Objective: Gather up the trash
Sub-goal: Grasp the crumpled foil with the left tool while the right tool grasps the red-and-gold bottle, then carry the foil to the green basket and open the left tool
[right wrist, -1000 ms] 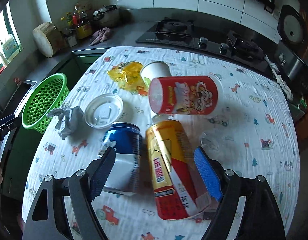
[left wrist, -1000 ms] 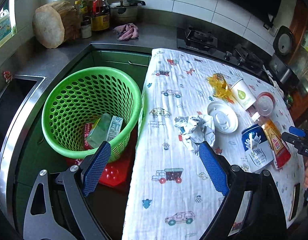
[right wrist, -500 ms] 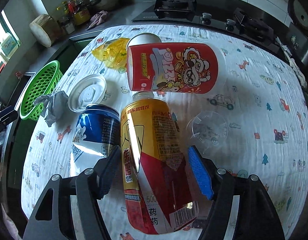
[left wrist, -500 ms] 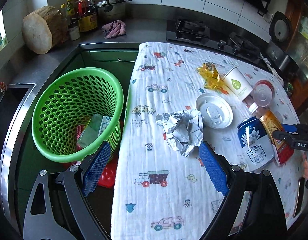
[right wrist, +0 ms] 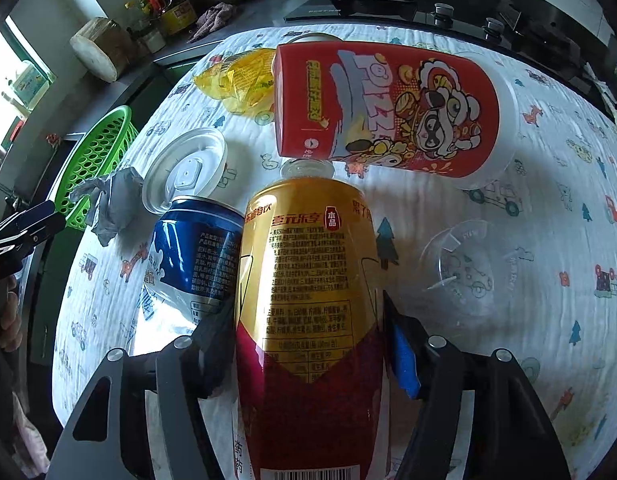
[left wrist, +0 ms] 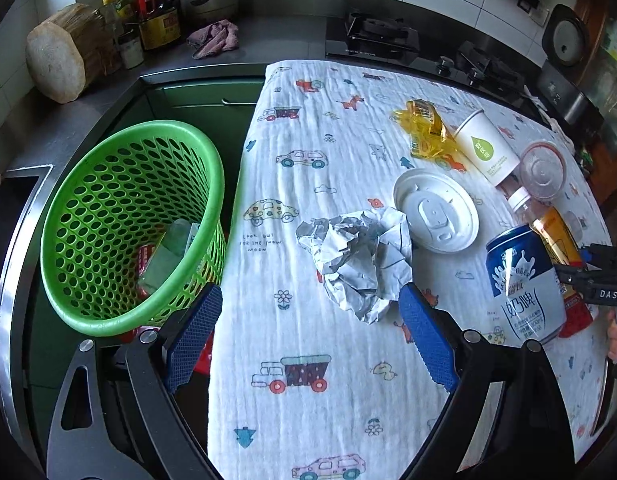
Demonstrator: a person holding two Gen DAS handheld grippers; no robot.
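A gold-and-red plastic bottle (right wrist: 308,300), smooth and glossy with printed label text, was seen lying on its side on the table (right wrist: 528,320), its clear neck pointed at a red snack tube (right wrist: 388,112). It was straddled by the right gripper (right wrist: 308,344), whose jaws were closing with the bottle between them; whether the blue ribbed pads (right wrist: 404,356) were already pressing could not be told. Just beside the bottle a dented blue can (right wrist: 192,256) was stood, and near it lay a flat white plastic lid (left wrist: 435,210) (round, with a moulded centre) and a clear thin cup (right wrist: 464,268).

The left gripper (left wrist: 308,320) was held spread wide and empty above a crumpled grey-white paper ball (left wrist: 358,258), not touching it. Farther back a crinkled yellow wrapper (left wrist: 422,130) and a white paper cup (left wrist: 482,148) were laid on the car-printed muslin cloth (left wrist: 308,400).

Off the table's edge a perforated green plastic basket (left wrist: 120,316) was placed, holding a pale green carton (left wrist: 168,252) and something red.
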